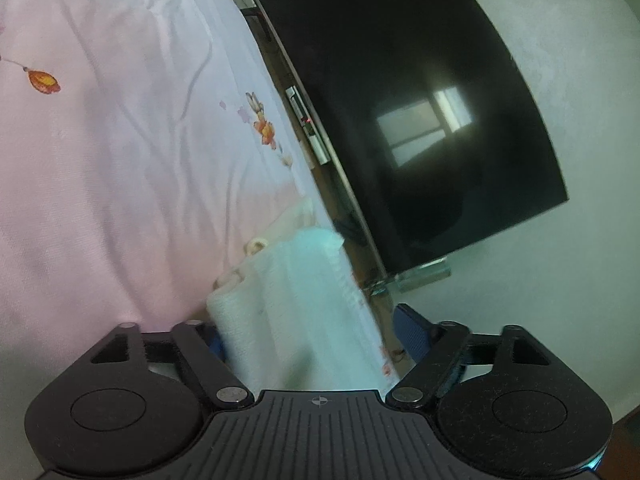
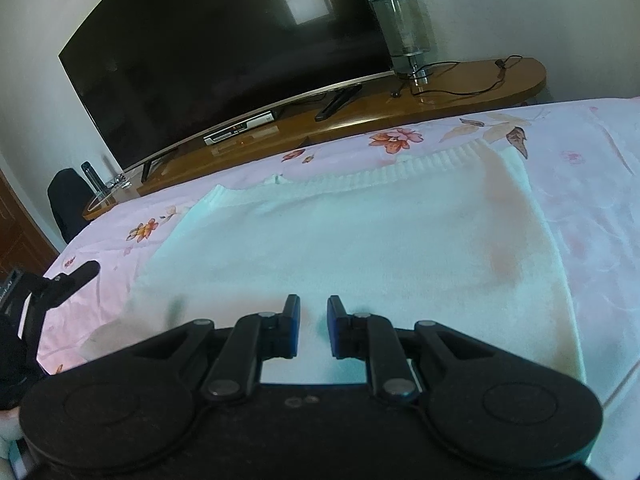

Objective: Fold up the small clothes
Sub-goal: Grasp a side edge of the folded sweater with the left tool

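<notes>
Knitwear, a small white ribbed-hem sweater (image 2: 360, 240), lies spread flat on the pink floral bedsheet (image 2: 592, 184). The right tongs (image 2: 313, 326) hover over the sweater's near edge, nearly closed, a narrow gap showing between the blue pads. The left tongs (image 1: 310, 340) stand spread wide, the sweater's fabric between them. Beyond the sweater stands a dark curved television (image 2: 224, 48).

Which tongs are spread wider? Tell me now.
The left tongs: spread far apart with the white knit garment between them, while the right tongs show only a narrow gap.
</notes>
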{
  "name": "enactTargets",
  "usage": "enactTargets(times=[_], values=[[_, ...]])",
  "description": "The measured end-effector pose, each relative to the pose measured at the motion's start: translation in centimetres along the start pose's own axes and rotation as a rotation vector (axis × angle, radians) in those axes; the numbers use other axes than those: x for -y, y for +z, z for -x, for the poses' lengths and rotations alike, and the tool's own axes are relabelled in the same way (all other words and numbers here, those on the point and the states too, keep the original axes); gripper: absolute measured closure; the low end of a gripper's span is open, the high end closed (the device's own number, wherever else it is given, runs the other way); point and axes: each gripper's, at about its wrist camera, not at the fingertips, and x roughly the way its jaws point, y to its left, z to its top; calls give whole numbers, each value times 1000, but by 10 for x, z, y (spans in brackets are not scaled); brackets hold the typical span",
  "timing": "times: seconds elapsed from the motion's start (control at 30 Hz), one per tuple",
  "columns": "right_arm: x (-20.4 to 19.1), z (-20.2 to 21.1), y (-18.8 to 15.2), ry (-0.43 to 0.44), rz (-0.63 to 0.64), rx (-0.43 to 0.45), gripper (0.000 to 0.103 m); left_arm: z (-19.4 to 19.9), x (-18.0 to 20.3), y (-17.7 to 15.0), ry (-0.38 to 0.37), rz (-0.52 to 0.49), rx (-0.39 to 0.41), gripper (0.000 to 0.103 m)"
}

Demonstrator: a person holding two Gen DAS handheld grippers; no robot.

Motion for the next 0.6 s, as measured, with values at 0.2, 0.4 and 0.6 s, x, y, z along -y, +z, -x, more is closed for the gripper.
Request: enactTargets(times=[0.2, 0.4, 0.6], values=[[-3, -13, 9, 17, 1, 11, 89, 1, -14, 9, 10, 23, -41, 56], [-5, -32, 14, 24, -7, 2, 95, -2, -30, 10, 21, 62, -76, 94], [-4, -38, 11, 14, -16, -16, 96, -4, -24, 10, 43, 19, -89, 93]])
